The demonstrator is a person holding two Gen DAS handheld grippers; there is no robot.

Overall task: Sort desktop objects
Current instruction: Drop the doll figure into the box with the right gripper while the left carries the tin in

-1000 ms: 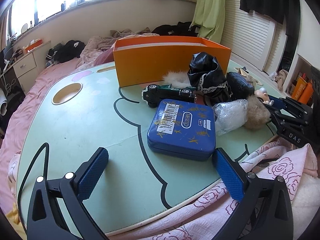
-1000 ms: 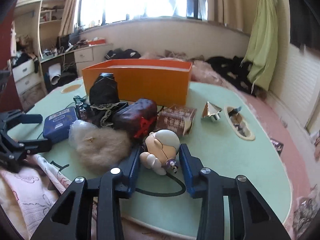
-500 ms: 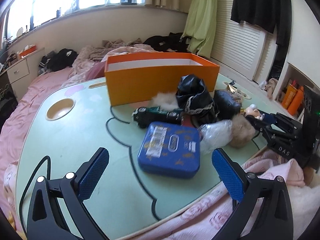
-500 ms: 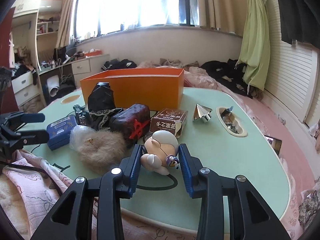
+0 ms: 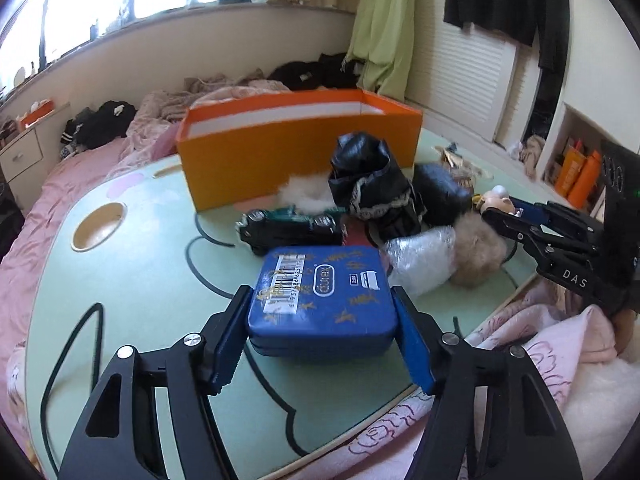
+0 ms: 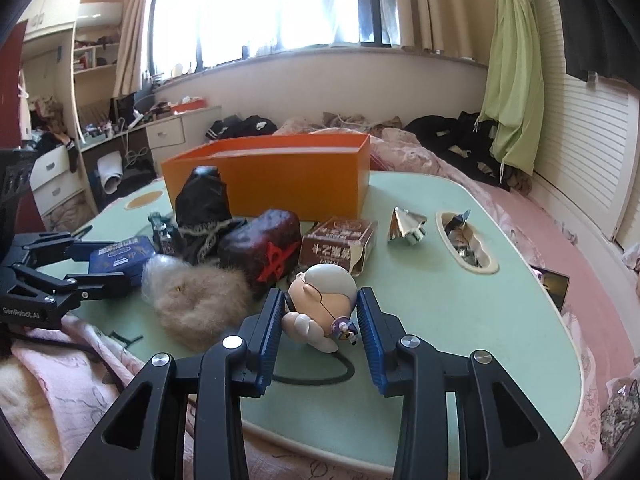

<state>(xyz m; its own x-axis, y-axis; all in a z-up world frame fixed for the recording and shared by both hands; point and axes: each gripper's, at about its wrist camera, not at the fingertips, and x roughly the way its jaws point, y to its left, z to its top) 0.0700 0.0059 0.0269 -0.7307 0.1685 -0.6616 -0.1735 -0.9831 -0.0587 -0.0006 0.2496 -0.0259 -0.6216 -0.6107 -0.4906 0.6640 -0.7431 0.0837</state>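
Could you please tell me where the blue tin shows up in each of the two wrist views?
Left wrist view: the blue tin sits low at centre, between the left tool's pads.
Right wrist view: blue tin at the far left, in the left tool.
Shared landmark: the orange box behind it.

Both cameras sit low at the near edge of the green table [image 5: 132,280], looking across toward the orange box [image 5: 296,152] [image 6: 280,176]; the left one sits left, the right further right, sharing the cluttered middle
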